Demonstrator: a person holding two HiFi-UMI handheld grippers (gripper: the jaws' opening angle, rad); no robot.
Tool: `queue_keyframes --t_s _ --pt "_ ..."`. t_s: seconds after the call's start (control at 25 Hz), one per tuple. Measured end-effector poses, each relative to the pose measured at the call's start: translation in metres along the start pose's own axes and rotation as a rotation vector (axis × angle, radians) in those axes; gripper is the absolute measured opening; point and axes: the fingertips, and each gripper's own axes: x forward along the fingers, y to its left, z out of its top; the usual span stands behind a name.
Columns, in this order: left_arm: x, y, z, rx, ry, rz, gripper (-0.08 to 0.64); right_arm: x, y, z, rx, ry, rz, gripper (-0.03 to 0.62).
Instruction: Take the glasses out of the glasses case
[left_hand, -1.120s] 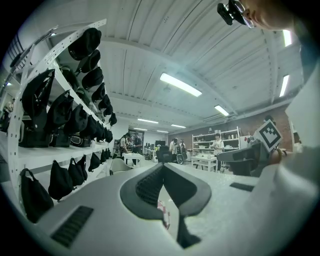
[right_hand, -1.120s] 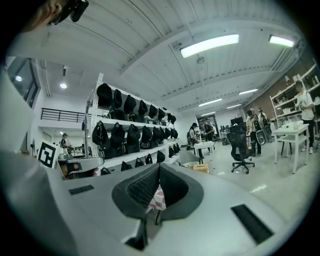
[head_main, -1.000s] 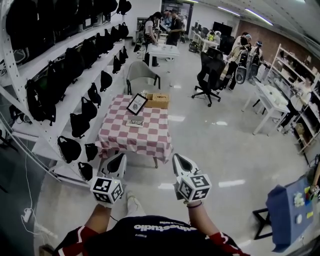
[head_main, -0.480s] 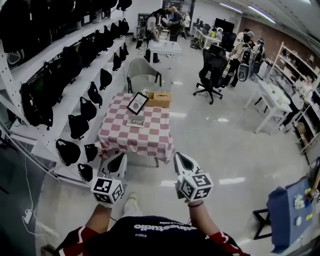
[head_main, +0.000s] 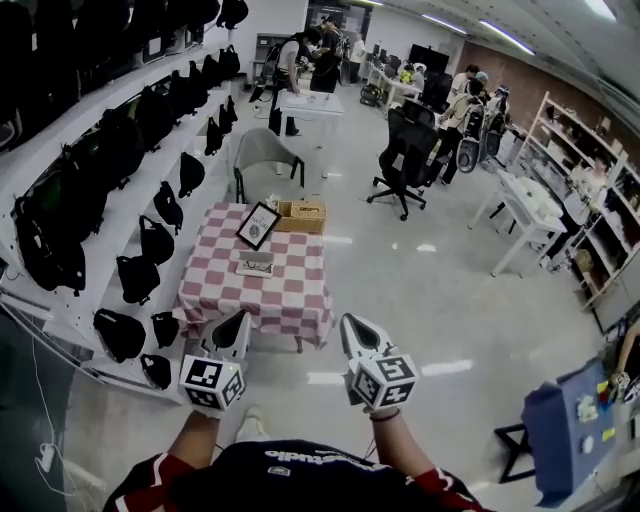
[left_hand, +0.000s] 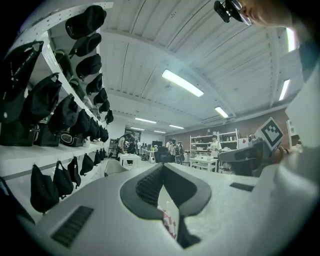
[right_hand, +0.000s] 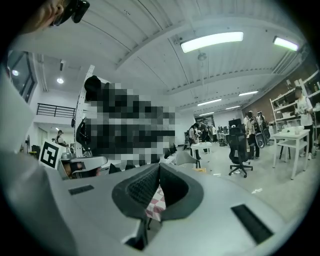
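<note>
A small flat glasses case (head_main: 255, 267) lies on the table with the red-and-white checkered cloth (head_main: 292, 300), well ahead of me across the floor. My left gripper (head_main: 240, 322) and right gripper (head_main: 352, 325) are held side by side in front of my body, pointing level toward the table and far short of it. The left gripper (left_hand: 162, 167) has its pads together with nothing between them. The right gripper (right_hand: 159, 167) is likewise shut and empty. A strip of the checkered cloth (right_hand: 156, 202) shows behind its jaws. The glasses themselves are not visible.
A framed picture (head_main: 258, 224) and a cardboard box (head_main: 305, 212) stand at the table's far end. A grey chair (head_main: 262, 150) is behind it. Shelves of black bags (head_main: 120, 170) line the left. An office chair (head_main: 405, 150), white desks and several people are farther back.
The head view has advanced across the floor toward the checkered table, with both grippers carried forward. Their jaws stay shut.
</note>
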Motion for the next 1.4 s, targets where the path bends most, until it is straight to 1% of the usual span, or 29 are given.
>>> queue_keyframes --t_s 0.2,0.52,0.96,1.2,1.4 --pt "0.028 0.024 0.005 -0.006 0.001 -0.015 0.005 0.035 -0.006 0.008 -0.001 0.009 -0.003 0.002" --pt "0.071 0.076 0.006 -0.017 0.012 -0.035 0.005 0.094 -0.012 0.012 0.018 0.023 -0.029 0.002" --pt "0.123 0.143 0.009 -0.034 0.011 -0.081 0.005 0.175 -0.004 0.026 0.006 0.036 -0.061 0.002" --pt "0.147 0.164 0.014 -0.035 0.006 -0.130 0.005 0.208 0.003 0.031 -0.001 0.046 -0.085 0.002" --pt "0.162 0.176 0.006 -0.056 0.019 -0.166 0.005 0.221 0.005 0.031 -0.009 0.060 -0.110 0.002"
